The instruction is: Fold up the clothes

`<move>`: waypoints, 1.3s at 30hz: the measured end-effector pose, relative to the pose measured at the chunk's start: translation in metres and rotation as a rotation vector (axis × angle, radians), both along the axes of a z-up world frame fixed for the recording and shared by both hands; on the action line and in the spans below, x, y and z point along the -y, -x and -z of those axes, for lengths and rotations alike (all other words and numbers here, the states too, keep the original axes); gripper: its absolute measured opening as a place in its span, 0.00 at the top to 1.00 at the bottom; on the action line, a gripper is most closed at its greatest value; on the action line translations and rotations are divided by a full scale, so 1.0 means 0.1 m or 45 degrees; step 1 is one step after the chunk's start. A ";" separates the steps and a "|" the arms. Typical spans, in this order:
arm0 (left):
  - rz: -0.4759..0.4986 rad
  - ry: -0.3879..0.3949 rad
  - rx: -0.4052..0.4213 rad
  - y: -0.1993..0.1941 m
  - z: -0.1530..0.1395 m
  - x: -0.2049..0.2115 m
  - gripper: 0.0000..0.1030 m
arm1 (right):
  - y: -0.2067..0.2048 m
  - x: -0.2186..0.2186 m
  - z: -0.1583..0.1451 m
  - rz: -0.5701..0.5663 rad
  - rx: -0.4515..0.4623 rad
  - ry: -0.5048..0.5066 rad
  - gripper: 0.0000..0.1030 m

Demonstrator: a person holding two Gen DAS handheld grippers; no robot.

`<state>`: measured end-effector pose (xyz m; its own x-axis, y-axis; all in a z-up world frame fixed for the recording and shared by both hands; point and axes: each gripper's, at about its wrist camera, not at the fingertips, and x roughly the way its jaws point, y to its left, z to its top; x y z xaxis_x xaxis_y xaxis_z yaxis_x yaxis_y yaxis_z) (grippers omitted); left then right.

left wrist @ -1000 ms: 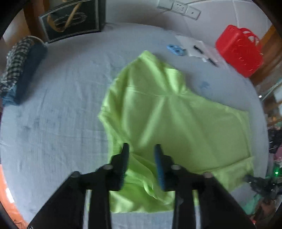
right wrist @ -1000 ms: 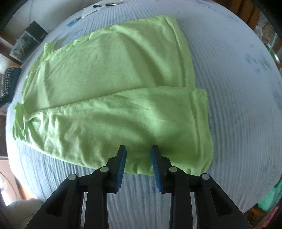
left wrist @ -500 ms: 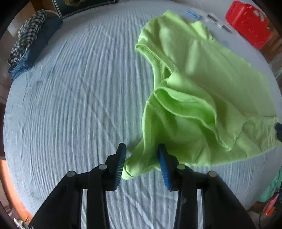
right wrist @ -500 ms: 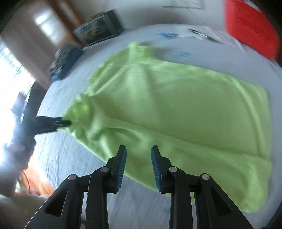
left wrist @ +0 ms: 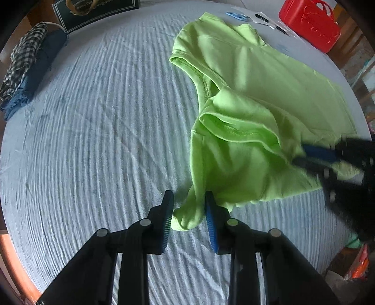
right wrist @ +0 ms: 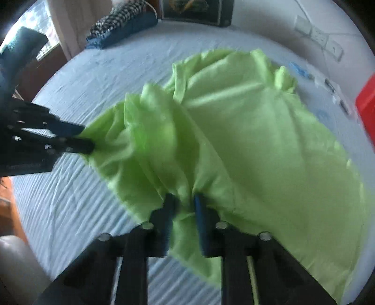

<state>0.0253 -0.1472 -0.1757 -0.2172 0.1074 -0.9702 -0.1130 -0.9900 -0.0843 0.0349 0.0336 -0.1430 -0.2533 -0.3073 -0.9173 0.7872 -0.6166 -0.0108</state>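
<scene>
Lime-green T-shirt (left wrist: 253,98), thin soft knit with stitched hems, lies partly folded on a bed covered by a pale blue-grey ribbed sheet (left wrist: 98,131); one ribbed-edge sleeve opening gapes toward the left wrist camera. Left tongs (left wrist: 188,219): black frame, blue ridged pads, pinching a bunched corner of the shirt, with the fabric filling the gap between the pads. Right tongs (right wrist: 184,207): same make, pinching a gathered fold of the shirt at its near edge; this view is motion-blurred, so fine detail is not legible. The left wrist view alone shows the sleeve hem stitching, a red plastic basket (left wrist: 309,23) with moulded handles at the far right of the bed, its contents not visible, a small blue item (left wrist: 236,16) and dark pens on white paper (left wrist: 271,21) beside the shirt's far end. It also shows the right tongs from the side, blurred, gripping the shirt's right edge. The right wrist view alone shows wall sockets (right wrist: 318,38) on a white wall, and the left tongs from the side at the shirt's left corner. Both views hold a rolled bundle of black-and-white checked cloth over dark blue fabric (left wrist: 25,70) at the bed's far left, and a dark framed box (left wrist: 93,10) with a gold motif standing behind it.
</scene>
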 end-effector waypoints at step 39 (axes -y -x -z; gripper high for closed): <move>-0.101 -0.009 0.003 1.03 -0.54 -0.25 0.69 | 0.62 -2.15 -0.33 0.509 0.312 0.240 0.59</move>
<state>-0.0778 -0.1226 -0.1220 -0.2229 0.0967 -0.9700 -0.0340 -0.9952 -0.0914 -0.0274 0.2486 -0.1099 -0.1695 -0.3962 -0.9024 0.4548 -0.8437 0.2851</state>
